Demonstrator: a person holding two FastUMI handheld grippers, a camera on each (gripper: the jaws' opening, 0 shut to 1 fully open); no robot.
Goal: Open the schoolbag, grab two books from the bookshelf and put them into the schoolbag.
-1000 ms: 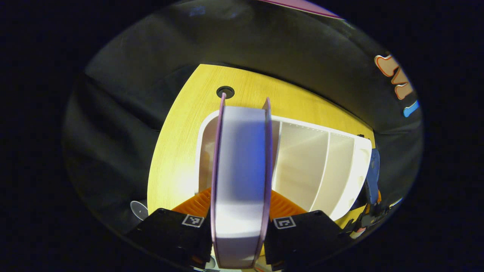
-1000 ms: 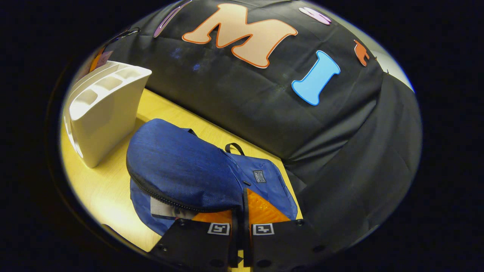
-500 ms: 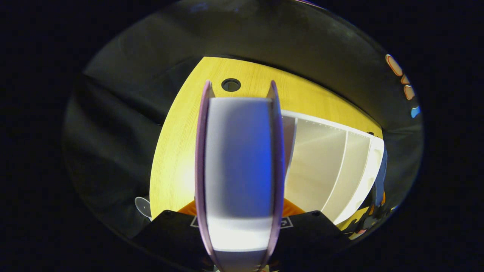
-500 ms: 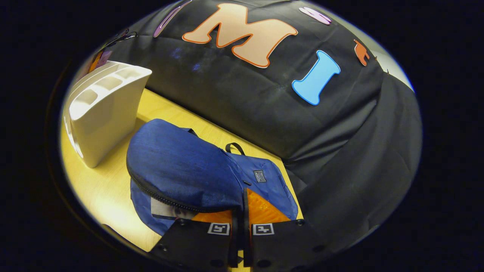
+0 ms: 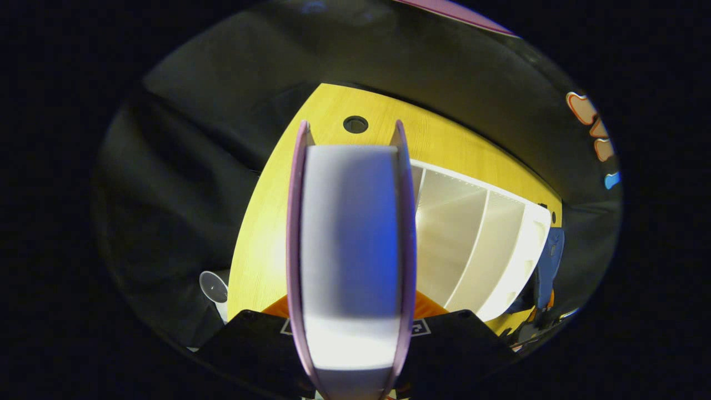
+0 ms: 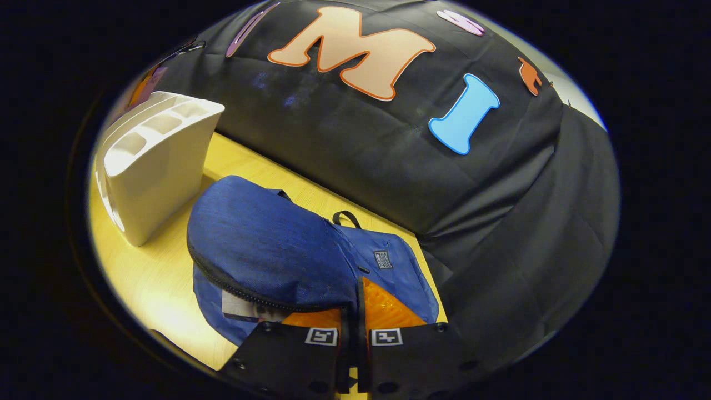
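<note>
in the left gripper view, a thick book [image 5: 350,250] with purple covers is seen edge-on, its pale page block facing the camera, and it is clamped between the two fingers of the left gripper [image 5: 351,333], one finger pressed on each cover. the book is held up clear of the white bookshelf [image 5: 477,244], which stands on the yellow wooden table [image 5: 266,222] just to the right of the book; the shelf's divided compartments are seen open toward the camera. a round dark hole [image 5: 355,124] is set in the table top beyond the book. a small pale round object [image 5: 214,286] is seen past the table's near left edge; what it is cannot be told. a strip of blue fabric is glimpsed beyond the shelf's far end.

in the right gripper view, the blue schoolbag [image 6: 278,244] lies on the table beside the bookshelf [image 6: 155,161], near it but not touching. the bag's top flap is lifted, its zip edge curved above a gap in which something pale lies inside the bag. the right gripper [image 6: 355,316] is closed tightly, and the edge of the flap is pinched between its fingers at the right end of the zip. a black carry loop [image 6: 345,216] sticks up from the bag's far side.
</note>
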